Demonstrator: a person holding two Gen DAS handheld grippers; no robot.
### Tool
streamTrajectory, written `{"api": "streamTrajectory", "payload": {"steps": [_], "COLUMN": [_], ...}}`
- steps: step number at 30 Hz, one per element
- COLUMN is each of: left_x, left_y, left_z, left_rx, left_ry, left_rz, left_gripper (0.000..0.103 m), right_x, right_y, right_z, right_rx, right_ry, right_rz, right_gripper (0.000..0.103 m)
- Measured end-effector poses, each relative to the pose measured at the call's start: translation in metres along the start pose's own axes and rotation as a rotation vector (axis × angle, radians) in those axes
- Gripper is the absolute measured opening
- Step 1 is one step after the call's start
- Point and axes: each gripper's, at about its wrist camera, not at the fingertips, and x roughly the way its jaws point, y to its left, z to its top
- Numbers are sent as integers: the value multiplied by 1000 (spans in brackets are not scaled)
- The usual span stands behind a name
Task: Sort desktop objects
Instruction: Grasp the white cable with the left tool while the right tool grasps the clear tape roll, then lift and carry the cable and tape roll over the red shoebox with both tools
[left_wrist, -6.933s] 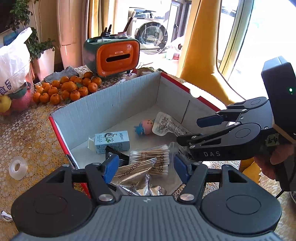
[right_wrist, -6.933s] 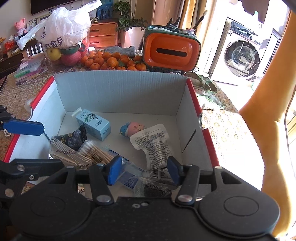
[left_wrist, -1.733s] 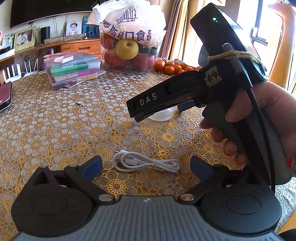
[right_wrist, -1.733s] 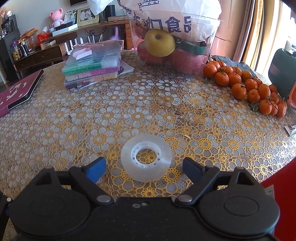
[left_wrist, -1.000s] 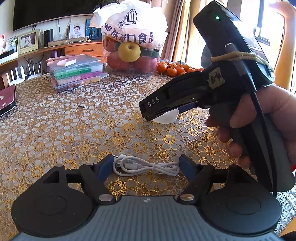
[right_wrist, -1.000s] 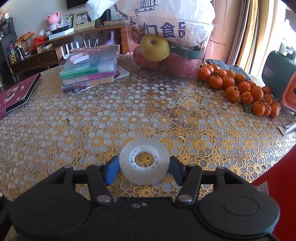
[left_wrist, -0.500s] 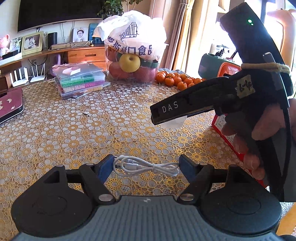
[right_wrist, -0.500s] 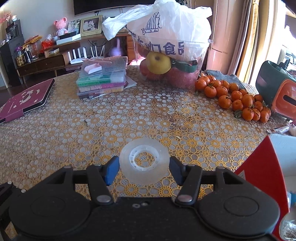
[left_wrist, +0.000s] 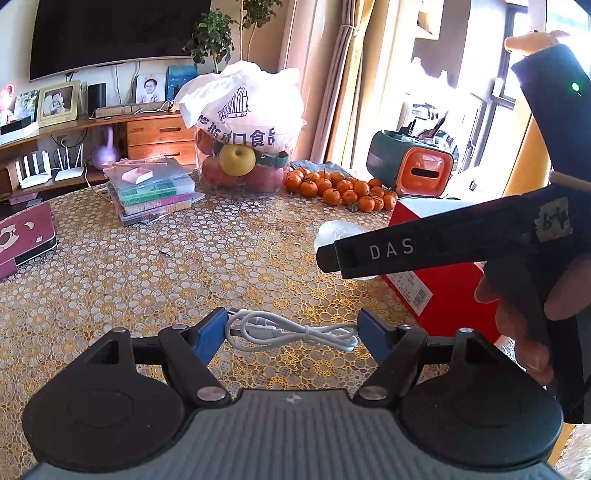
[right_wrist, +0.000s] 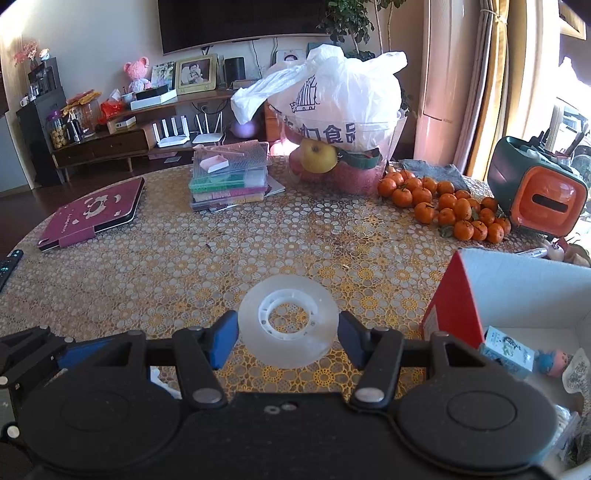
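My left gripper (left_wrist: 291, 332) is shut on a coiled white USB cable (left_wrist: 288, 330), held above the patterned tablecloth. My right gripper (right_wrist: 282, 334) is shut on a clear roll of tape (right_wrist: 288, 325), lifted off the table. In the left wrist view that same roll of tape (left_wrist: 338, 232) peeks out behind the black right gripper, which a hand (left_wrist: 517, 314) holds. The red and white cardboard box (right_wrist: 517, 291) stands at the right, with a small blue carton (right_wrist: 508, 350) and a little doll (right_wrist: 554, 360) inside.
A bag of fruit (right_wrist: 332, 122), a heap of tangerines (right_wrist: 447, 206) and an orange and green holder (right_wrist: 539, 192) line the far side. A stack of plastic cases (right_wrist: 229, 177) and a maroon tablet cover (right_wrist: 92, 214) lie at the left.
Both grippers have risen and swung right with the cable and the tape in them. The red box has come into view at the right.
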Motion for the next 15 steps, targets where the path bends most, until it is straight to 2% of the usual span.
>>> {"api": "streamTrajectory", "payload": {"steps": [15], "left_x": [-52], "left_y": [-50], "left_z": [4], "left_rx": [56], "left_ry": [-34], "left_rz": [-55], "left_gripper": [77], "right_x": [-89], "right_y": [-19], "right_z": [-25], "right_rx": [-21], "right_ry": [-61], "right_rz": [-36], "right_gripper": [59]}}
